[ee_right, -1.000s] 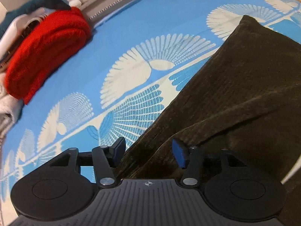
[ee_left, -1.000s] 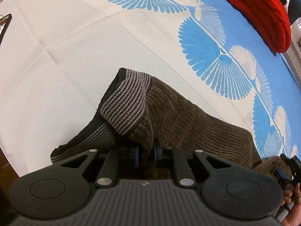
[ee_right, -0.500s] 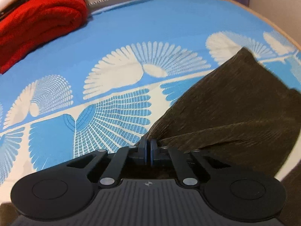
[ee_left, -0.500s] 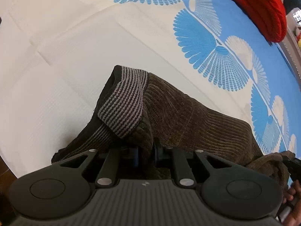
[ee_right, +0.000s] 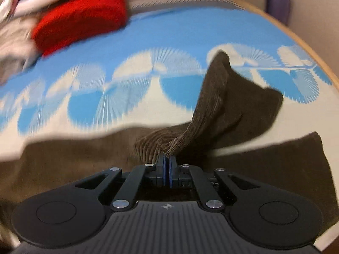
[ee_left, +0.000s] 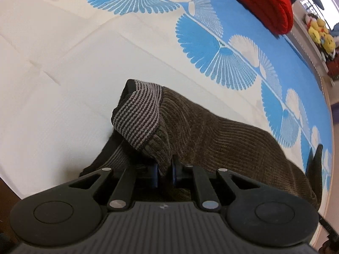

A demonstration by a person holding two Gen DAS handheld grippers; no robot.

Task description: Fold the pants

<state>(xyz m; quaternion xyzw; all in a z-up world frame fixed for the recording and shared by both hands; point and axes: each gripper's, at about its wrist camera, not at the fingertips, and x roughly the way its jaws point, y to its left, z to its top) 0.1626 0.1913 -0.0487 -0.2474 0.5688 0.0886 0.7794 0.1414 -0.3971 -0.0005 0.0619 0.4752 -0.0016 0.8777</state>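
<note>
Corduroy now rises from the right gripper (ee_right: 166,165), jaws newly pinched on a pants (ee_right: 222,110) leg; the left gripper (ee_left: 164,172) keeps pinching the striped waistband (ee_left: 137,116). Pants lie ahead on the bed (ee_left: 53,74), so folding over looks underway.

We look low and close along each gripper's fingers across the bedspread (ee_left: 63,63). Both our views share the brown pants (ee_left: 222,135) and the red blanket (ee_right: 80,19) farther off.

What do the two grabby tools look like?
Both match. The left tool and right tool are matte black plastic with blue finger pads, silver rivets on slanted link bars, a round disc each side, a ribbed middle panel and a tiny white mark.
</note>
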